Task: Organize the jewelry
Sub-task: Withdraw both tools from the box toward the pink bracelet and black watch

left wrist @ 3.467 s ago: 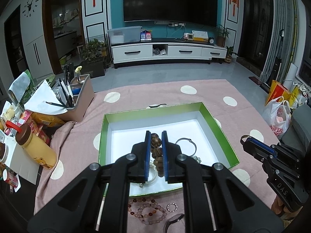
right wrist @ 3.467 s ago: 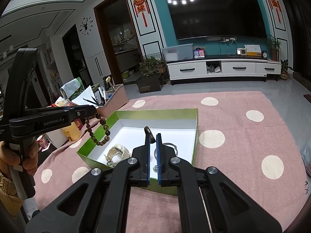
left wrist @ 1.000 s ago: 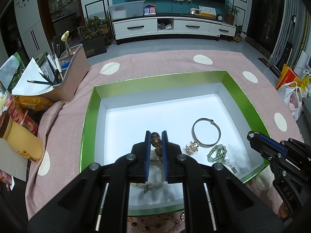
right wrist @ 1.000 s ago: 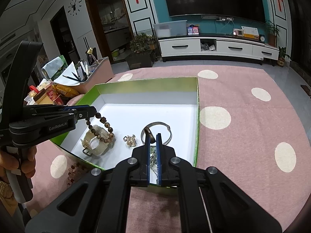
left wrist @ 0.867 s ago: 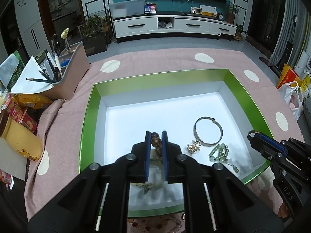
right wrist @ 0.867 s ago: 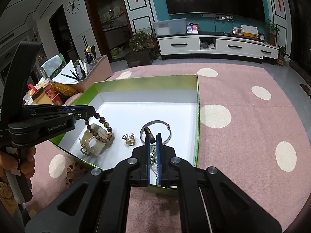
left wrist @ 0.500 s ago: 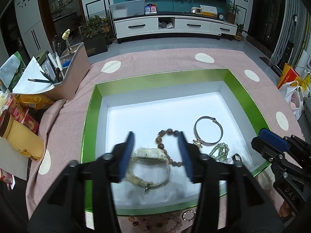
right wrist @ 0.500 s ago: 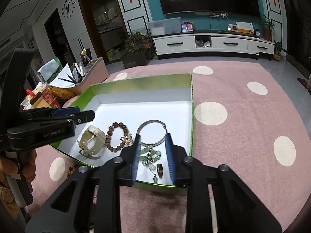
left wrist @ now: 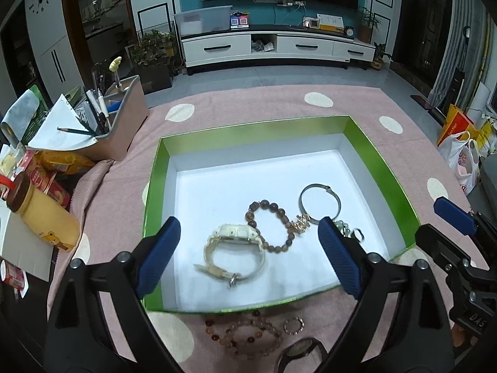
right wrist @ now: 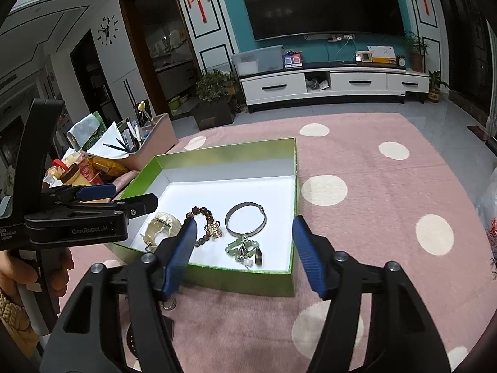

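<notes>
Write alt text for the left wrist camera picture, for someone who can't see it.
Open left tongs hover empty over a green box on a pink dotted cloth. In the box lie a cream watch, a brown bead bracelet and a silver bangle. A pink bead bracelet lies outside, nearer the camera.

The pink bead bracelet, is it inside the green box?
No, the pink bead bracelet lies on the cloth outside the near wall of the green box.
</notes>
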`<action>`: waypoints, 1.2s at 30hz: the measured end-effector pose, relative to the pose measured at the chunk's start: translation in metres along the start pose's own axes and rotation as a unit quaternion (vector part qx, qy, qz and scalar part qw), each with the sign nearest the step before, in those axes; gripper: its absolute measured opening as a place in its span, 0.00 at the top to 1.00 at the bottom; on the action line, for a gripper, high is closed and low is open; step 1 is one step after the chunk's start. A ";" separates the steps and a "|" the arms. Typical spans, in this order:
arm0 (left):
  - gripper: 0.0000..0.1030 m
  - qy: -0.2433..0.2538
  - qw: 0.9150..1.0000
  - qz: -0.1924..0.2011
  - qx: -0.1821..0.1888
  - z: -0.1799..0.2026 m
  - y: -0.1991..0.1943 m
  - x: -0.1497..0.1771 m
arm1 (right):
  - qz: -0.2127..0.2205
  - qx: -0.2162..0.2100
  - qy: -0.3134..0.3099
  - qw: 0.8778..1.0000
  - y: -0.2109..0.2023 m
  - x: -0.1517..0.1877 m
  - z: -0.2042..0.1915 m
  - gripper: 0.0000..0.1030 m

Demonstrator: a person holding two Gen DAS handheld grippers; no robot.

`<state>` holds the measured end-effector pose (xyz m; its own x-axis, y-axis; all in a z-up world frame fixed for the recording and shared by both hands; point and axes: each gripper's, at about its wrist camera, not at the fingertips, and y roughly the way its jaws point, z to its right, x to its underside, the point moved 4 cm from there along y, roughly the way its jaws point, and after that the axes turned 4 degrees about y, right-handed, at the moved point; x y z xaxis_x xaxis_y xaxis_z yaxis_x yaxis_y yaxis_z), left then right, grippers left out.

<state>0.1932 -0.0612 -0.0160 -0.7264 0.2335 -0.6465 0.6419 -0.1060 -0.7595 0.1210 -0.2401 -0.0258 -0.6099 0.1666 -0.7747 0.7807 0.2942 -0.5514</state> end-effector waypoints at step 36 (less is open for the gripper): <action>0.02 -0.017 0.998 0.045 0.049 0.007 -0.091 0.048 | 0.021 0.019 0.013 1.000 -0.076 0.030 -0.009 0.11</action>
<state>0.0982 -0.0474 0.0214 -0.6753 0.1860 -0.7137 0.6794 -0.2200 -0.7001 0.0427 -0.2493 -0.0046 -0.5802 0.2023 -0.7890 0.8095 0.2502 -0.5312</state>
